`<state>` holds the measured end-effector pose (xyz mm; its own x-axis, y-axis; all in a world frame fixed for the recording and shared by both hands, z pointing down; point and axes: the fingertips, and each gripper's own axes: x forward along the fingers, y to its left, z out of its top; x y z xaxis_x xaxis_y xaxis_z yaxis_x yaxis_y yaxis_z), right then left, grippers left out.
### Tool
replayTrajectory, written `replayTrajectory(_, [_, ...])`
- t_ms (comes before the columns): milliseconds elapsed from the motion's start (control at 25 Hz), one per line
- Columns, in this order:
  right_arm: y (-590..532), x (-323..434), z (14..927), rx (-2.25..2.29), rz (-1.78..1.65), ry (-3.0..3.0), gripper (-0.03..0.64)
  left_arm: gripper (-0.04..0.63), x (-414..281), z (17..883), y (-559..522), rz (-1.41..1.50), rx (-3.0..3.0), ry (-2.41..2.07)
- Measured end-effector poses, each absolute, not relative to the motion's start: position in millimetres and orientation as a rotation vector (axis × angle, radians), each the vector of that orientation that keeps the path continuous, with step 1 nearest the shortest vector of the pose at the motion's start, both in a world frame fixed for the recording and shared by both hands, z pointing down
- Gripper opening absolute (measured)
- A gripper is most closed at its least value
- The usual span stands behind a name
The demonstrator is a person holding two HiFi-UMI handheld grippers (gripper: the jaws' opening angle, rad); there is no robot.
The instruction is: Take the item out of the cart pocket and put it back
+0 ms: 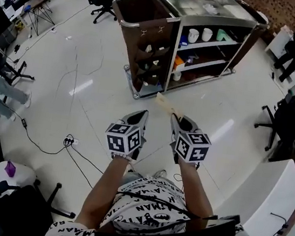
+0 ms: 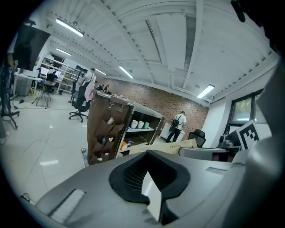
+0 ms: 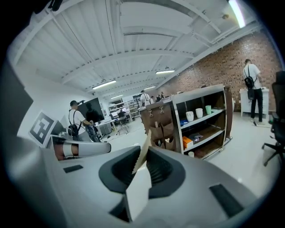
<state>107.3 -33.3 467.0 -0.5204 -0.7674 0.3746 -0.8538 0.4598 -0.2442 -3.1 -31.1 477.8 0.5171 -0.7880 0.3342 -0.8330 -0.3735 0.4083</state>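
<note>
A shiny office floor is lying around the cart [image 1: 149,30]. Well apart from the cart, the right claw [image 1: 175,120] is gripping a flat packet [image 1: 166,105]. The left claw [image 1: 143,115] is sitting closed and empty. I think walking closer and aiming the packet's thin edge at a cart pocket [image 1: 150,60] is working best.

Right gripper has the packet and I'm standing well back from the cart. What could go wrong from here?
1. The right gripper pinches the thin packet by one end; it may bend or slip when pushed in.
2. The pockets on the cart look narrow and some already hold things, so it could snag.
3. A power strip lies on the floor to your left; mind your step.
</note>
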Motion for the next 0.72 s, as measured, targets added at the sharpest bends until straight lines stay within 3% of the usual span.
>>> replayTrajectory(720, [-37, 111, 472, 1.347, 0.597, -2.493, 0.060, 0.002, 12, 483, -36, 0.108, 2.235, -1.291])
